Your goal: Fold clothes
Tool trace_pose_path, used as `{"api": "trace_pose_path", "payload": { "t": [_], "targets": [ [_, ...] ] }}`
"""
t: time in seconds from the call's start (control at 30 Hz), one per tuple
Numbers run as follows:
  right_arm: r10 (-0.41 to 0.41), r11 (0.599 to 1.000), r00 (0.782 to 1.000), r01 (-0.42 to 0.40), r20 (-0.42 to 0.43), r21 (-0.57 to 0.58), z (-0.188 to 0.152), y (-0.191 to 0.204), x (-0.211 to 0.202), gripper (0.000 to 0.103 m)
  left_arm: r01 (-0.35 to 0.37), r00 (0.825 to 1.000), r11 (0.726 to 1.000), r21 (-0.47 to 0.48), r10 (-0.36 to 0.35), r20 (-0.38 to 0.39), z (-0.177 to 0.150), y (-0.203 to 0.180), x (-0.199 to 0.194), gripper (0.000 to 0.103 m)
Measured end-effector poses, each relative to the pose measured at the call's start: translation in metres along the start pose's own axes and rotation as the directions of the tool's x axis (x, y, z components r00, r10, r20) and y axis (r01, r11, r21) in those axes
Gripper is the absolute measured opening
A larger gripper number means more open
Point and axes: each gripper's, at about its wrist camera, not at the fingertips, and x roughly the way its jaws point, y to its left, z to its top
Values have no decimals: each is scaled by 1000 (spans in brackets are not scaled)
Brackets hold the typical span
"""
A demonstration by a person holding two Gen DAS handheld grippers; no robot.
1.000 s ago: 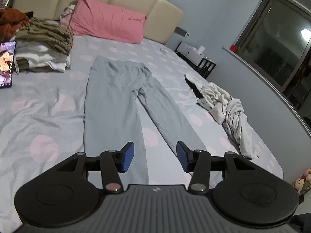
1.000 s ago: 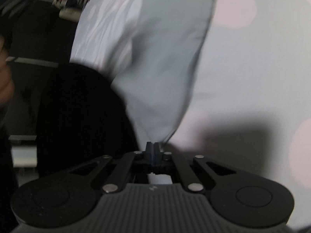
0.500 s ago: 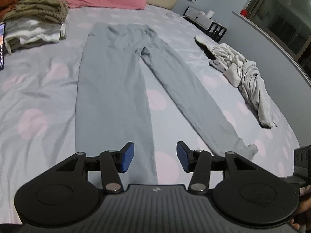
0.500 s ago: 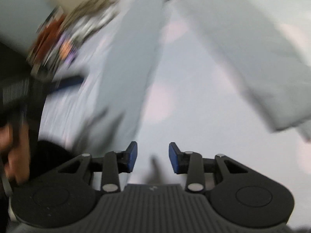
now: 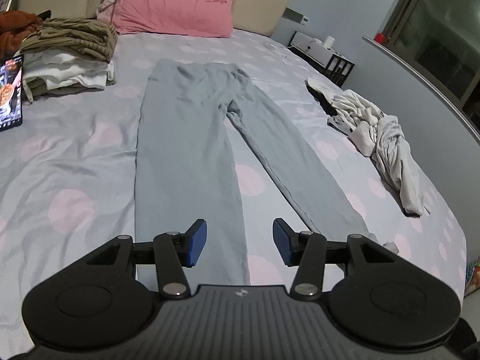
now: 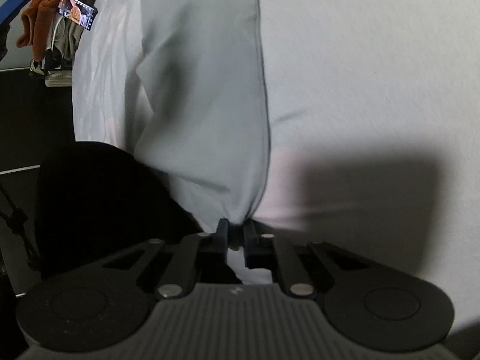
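**Grey trousers: right cuff being pinched, left cuff waiting**

The grey trousers point(image 5: 192, 138) lie flat down the middle of the bed point(image 5: 69, 162), waistband at 12 o'clock near the pink pillow point(image 5: 177, 12), legs splayed toward 6 o'clock. Half a second ago the right gripper point(image 6: 237, 234) stood wide with nothing between its pads; now its jaws are closing on the hem of one leg point(image 6: 207, 96), and cloth bunches up out of the pinch. That looks like the start of the fold: one cuff is caught. The left gripper point(image 5: 238, 241) has crept closer to the other leg's hem since a second ago but is released, its blue pads apart and empty above the cloth.

Around the garment: a stack of folded clothes point(image 5: 69, 57) at 10 o'clock, a phone point(image 5: 10, 93) with a lit screen at 9 o'clock, and a crumpled pale heap point(image 5: 381, 138) at 3 o'clock, waiting its turn. None lies on the trousers. The heap sits near the right leg, so a sideways fold toward it could snag.
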Motion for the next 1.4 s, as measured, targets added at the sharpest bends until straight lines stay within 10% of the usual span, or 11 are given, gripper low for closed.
{"api": "trace_pose_path", "payload": {
  "t": [0.27, 0.33, 0.47, 0.6, 0.73, 0.9, 1.03, 1.27, 1.33, 1.4],
  "targets": [
    [-61, 998, 990, 57, -124, -34, 3, -26, -20, 15, 23, 999, 1000, 21, -22, -28, -2, -5, 13, 47],
    [-10, 1000, 992, 13, -127, 18, 4, -34, -27, 30, 30, 999, 999, 27, -29, -36, -3, -9, 19, 47],
    [32, 997, 995, -25, 98, -74, 25, -47, -112, 36, 88, 995, 996, 14, -87, -58, -3, -26, 43, 47],
    [-109, 962, 875, 212, 471, -172, 46, -82, -235, 52, 231, 966, 973, -14, -231, -119, -15, -74, 90, 49],
    [-267, 890, 766, 429, 584, -157, 61, -143, -303, 53, 323, 919, 946, -15, -318, -233, -46, -126, 134, 49],
    [-311, 843, 792, 485, 526, -231, 67, -214, -328, 52, 350, 891, 935, 50, -316, -326, -91, -168, 162, 49],
    [-240, 891, 818, 400, 523, -216, 80, -219, -302, 50, 337, 901, 941, -29, -332, -280, -97, -169, 176, 49],
    [-249, 868, 713, 465, 655, -177, 85, -203, -264, 46, 342, 904, 927, -151, -369, -215, -81, -158, 202, 46],
    [-254, 858, 720, 476, 646, -193, 83, -202, -263, 16, 337, 908, 926, -171, -368, -202, -78, -159, 203, 24],
    [-233, 884, 757, 426, 610, -190, 79, -206, -270, 6, 330, 911, 925, -190, -364, -192, -78, -158, 201, 21]
  ]
}}
